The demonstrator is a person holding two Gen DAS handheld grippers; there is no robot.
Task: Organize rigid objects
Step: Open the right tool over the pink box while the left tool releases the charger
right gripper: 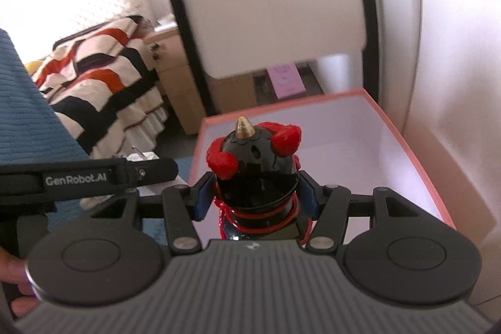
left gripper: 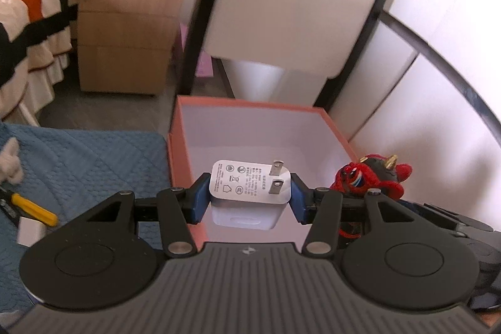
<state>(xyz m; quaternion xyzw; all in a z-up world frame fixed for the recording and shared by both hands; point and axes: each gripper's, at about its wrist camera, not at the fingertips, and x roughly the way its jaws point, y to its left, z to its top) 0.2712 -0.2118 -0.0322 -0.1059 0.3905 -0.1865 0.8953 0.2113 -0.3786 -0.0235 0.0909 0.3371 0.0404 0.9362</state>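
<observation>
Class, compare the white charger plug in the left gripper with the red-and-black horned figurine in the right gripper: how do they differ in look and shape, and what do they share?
Colour: the charger plug is plain white with grey print; the horned figurine is glossy black with red trim.
Shape: the charger plug is a boxy block with two flat metal prongs; the figurine is rounded, topped by a gold horn.
Shared: each is pinched between blue pads, by the left gripper or the right gripper, over the open orange box.

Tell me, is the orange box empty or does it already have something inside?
Empty as far as visible: the orange box shows only bare white floor; the charger hangs above, gripped.
</observation>
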